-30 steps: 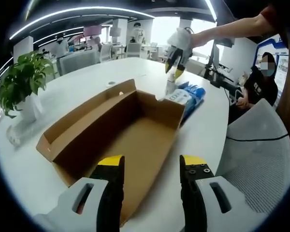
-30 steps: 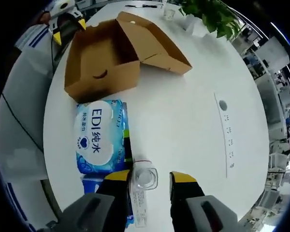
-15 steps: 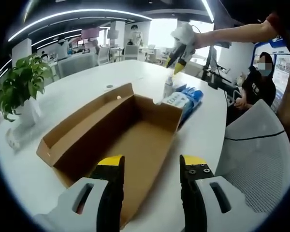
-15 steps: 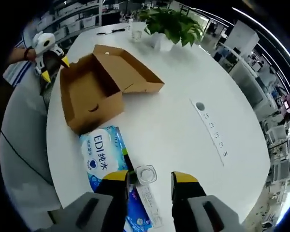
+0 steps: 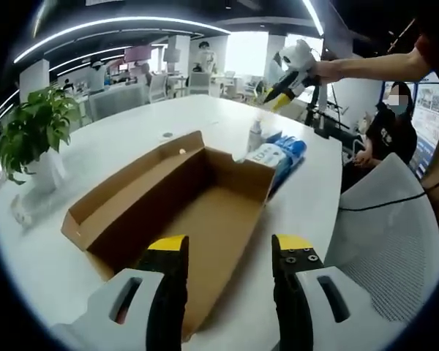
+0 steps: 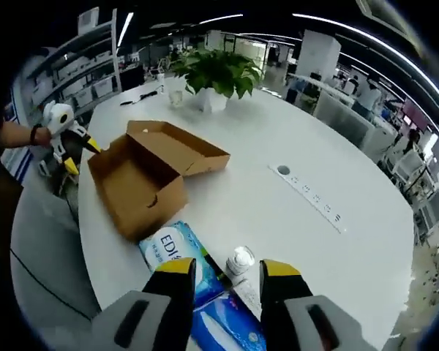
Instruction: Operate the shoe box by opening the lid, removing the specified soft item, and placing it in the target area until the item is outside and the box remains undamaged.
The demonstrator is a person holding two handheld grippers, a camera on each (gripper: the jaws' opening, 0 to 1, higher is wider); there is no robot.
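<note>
The shoe box [image 5: 179, 201] sits open and empty on the white bench [image 6: 278, 212], lid flap folded back. Left gripper [image 5: 229, 252] hovers over its near end, fingers apart, holding nothing. Right gripper [image 6: 227, 269] is up above the bench, fingers apart and empty too. Just past the box's far end lies a blue wipes pack [image 6: 177, 252] reading "EDI" plus Chinese characters, with a small bottle [image 6: 240, 259] beside it. A potted plant [image 6: 216, 73] is farther off.
</note>
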